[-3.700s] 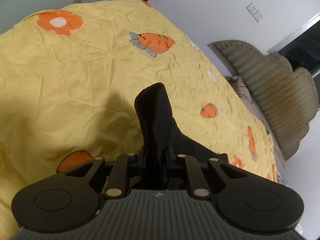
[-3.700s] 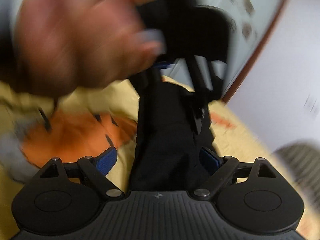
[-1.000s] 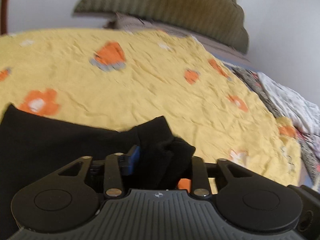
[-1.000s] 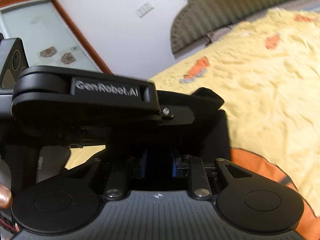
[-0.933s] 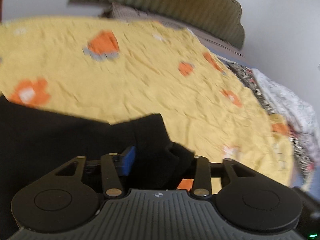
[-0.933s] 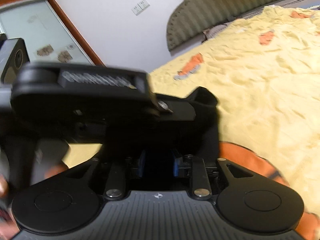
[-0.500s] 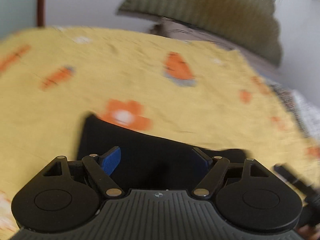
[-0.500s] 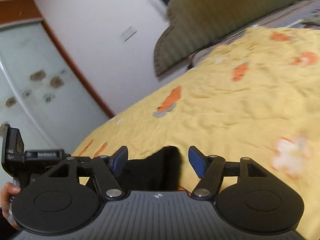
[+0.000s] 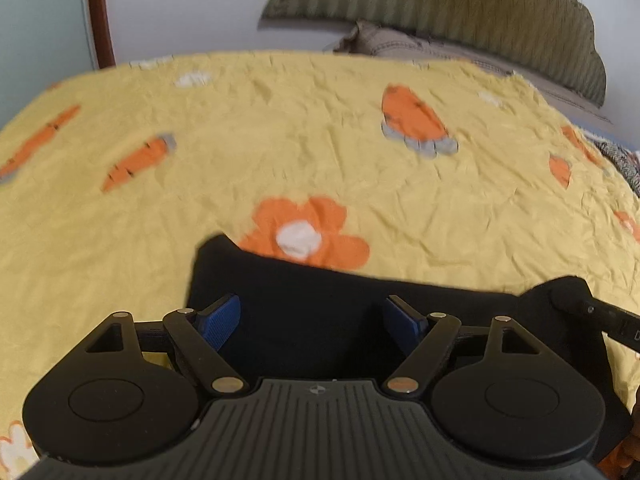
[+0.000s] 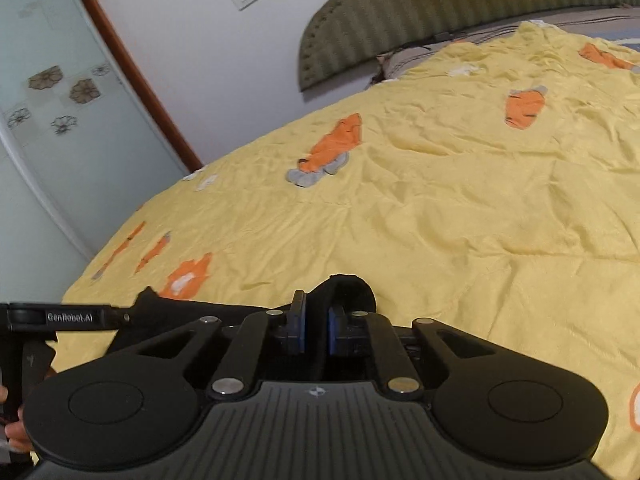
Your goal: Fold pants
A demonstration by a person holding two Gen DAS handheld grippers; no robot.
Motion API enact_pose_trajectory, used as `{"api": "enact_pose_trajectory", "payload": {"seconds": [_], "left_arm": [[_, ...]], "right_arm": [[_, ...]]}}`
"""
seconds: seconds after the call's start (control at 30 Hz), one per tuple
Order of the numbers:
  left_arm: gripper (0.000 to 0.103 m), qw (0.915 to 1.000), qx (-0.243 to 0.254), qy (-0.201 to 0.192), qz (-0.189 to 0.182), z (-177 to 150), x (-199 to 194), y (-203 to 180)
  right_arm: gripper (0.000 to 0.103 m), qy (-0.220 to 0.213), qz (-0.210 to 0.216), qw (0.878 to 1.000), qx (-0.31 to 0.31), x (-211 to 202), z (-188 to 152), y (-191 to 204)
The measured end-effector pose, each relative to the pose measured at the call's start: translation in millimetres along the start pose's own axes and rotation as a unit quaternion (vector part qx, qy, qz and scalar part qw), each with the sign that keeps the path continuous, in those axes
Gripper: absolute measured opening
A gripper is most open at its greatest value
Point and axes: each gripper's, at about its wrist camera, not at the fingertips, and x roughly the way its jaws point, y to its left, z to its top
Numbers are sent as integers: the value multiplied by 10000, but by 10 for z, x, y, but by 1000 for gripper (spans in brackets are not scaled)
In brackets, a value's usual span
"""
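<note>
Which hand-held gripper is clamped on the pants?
The right hand-held gripper: blue pads pinch the black pants. The left hand-held gripper is open.

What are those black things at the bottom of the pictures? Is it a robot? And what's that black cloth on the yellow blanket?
It's not a robot. A person holds a claw tool in each hand, and each tool has a camera looking out along its two blue-tipped fingers. So one picture comes from the left claw and the other from the right claw. Both look over a bed with a yellow blanket printed with orange carrots and flowers. The black cloth is a pair of pants lying on the blanket, ready for folding. The left claw is open above the pants and holds nothing. The right claw is pinched shut on a bunched bit of the pants.
</note>
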Motion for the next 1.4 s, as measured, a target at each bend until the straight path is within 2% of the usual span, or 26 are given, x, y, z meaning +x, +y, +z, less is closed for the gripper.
{"api": "enact_pose_trajectory", "payload": {"seconds": [0.07,0.1,0.2,0.23,0.33,0.37,0.43,0.47,0.5,0.53,0.63,0.7,0.8,0.9,0.97,1.0,1.1,1.2,1.27,1.33,1.37,1.4], "left_arm": [[80,10000,37,50,-60,-46,-40,-3],[80,9998,70,4,-193,-76,-115,9],[85,9989,172,-49,-426,-170,-309,17],[87,9986,194,-41,-492,-205,-349,2],[87,9963,399,68,-761,-321,-393,-108],[87,9950,547,101,-830,-368,-378,-167],[85,9930,899,190,-748,-474,-343,-279],[85,9918,1075,194,-670,-541,-355,-322],[85,9911,1154,134,-647,-589,-395,-335],[87,9911,1160,55,-648,-625,-456,-331],[88,9936,872,-56,-719,-650,-578,-233],[88,9949,705,-54,-724,-655,-603,-192],[90,9956,725,107,-585,-680,-534,-174],[93,9955,725,221,-569,-699,-431,-155],[93,9957,703,239,-557,-684,-428,-153],[94,9957,711,226,-552,-678,-433,-159],[95,9960,708,204,-502,-678,-419,-168],[96,9969,619,162,-463,-685,-407,-175],[97,9972,609,129,-417,-699,-412,-192],[97,9975,589,120,-368,-709,-414,-203],[97,9976,590,116,-340,-714,-418,-211],[97,9976,601,102,-318,-720,-426,-218]], "right_arm": [[16,38,-71,10000,-28,-35,-15,15],[23,-77,-232,9996,-105,-137,-32,42],[25,-636,-1151,9881,-800,-485,-112,304],[25,-694,-1195,9840,-1123,-565,-152,428],[25,-346,-514,9807,-1854,-651,-341,738],[25,-113,-516,9765,-2088,-617,-429,808],[27,284,-1007,9598,-2603,-508,-626,819],[37,285,-1126,9569,-2663,-512,-687,765],[40,201,-1134,9631,-2431,-571,-676,708],[40,158,-1163,9693,-2162,-638,-623,685],[40,-281,-1151,9668,-2264,-754,-480,816],[40,-335,-949,9677,-2314,-649,-358,884],[40,-3,-738,9685,-2380,-233,-211,903],[39,318,-959,9653,-2407,179,-169,779],[39,270,-808,9786,-1873,174,-90,669],[40,175,-827,9811,-1740,105,-66,677],[41,-102,-1011,9727,-2084,-158,-183,859],[41,0,-949,9686,-2300,-294,-337,951],[41,110,-1170,9604,-2527,-284,-456,974],[58,130,-1495,9494,-2757,-190,-531,961],[68,61,-1606,9493,-2700,-177,-547,945],[68,44,-1672,9511,-2598,-192,-528,936]]}}
